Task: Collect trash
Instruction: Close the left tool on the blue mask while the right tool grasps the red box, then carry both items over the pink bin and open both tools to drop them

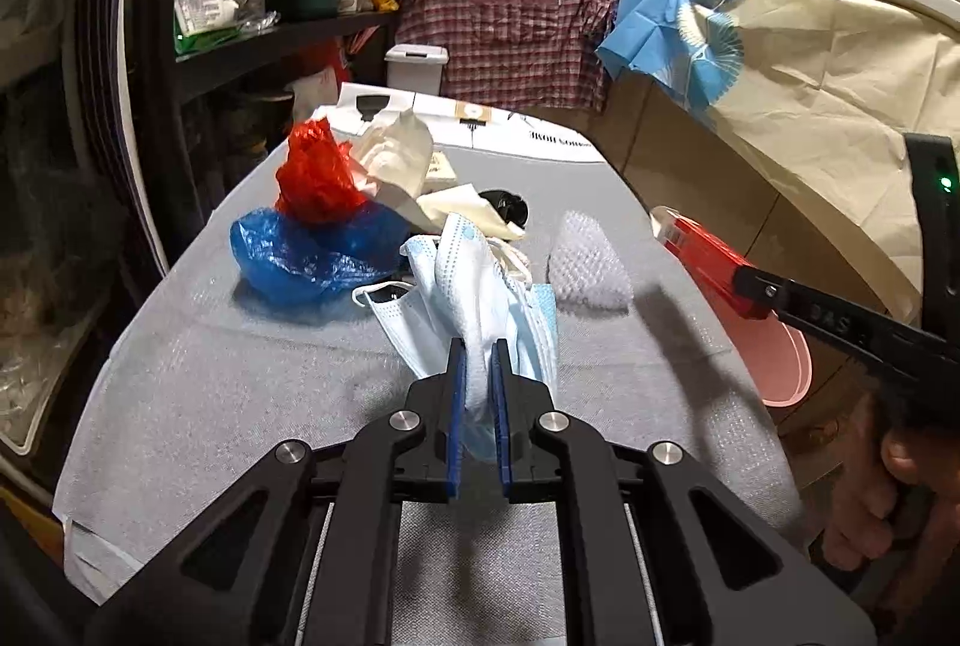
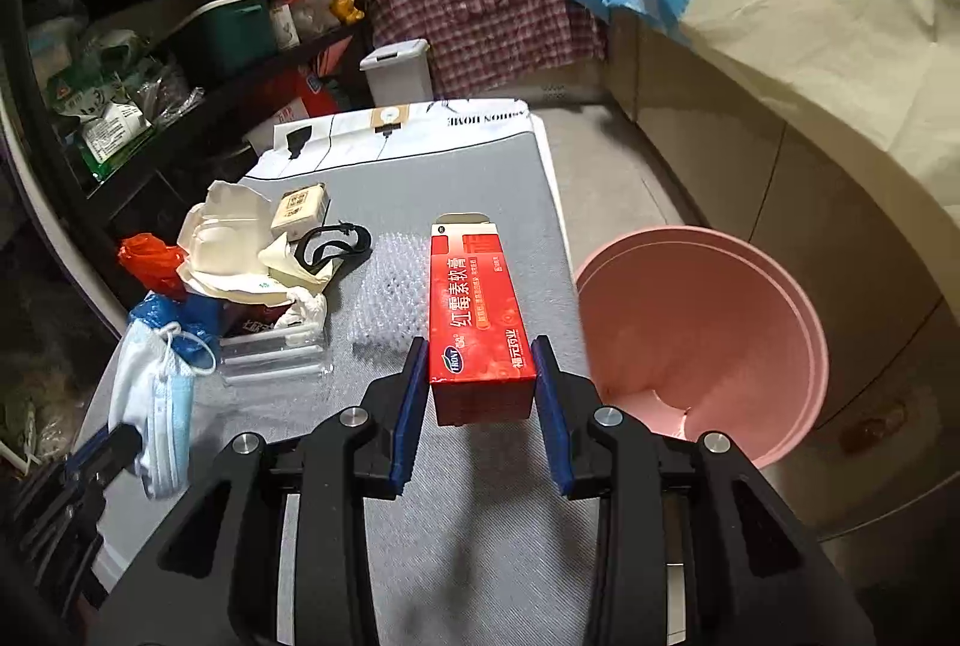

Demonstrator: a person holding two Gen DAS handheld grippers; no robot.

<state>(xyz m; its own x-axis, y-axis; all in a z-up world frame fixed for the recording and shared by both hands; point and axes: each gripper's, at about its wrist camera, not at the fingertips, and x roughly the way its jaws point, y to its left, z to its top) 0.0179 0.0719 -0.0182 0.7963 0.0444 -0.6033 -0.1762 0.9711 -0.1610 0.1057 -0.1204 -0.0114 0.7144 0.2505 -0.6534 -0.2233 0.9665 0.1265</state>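
Two hand-held grippers above a grey, woven-textured table top [image 2: 480, 178], each carrying one piece of trash. The left gripper [image 1: 478, 364] has its blue pads drawn nearly together on a bunch of pale blue pleated face masks [image 1: 474, 286]; soft cloth compresses, so the jaws stand narrow, and the masks hang clear of the table, their white ear loops dangling. The right gripper [image 2: 480, 367] clamps the near end of a red rectangular cardboard ointment box [image 2: 477, 310] across its width; the rigid carton keeps the jaws at a middling spread, and its far flap stands open. Beside the table's right edge, below its level, sits a round pink plastic basin [image 2: 702, 334], judged to be the collecting bin; the box is held just left of its rim, probably the next item to drop. Still lying on the table: a crumpled red plastic bag [image 1: 318, 172] on a blue plastic bag [image 1: 312, 250], cream paper wrappers [image 1: 399, 154], a sheet of clear bubble wrap [image 1: 591, 265] and a black strap [image 2: 333, 241].
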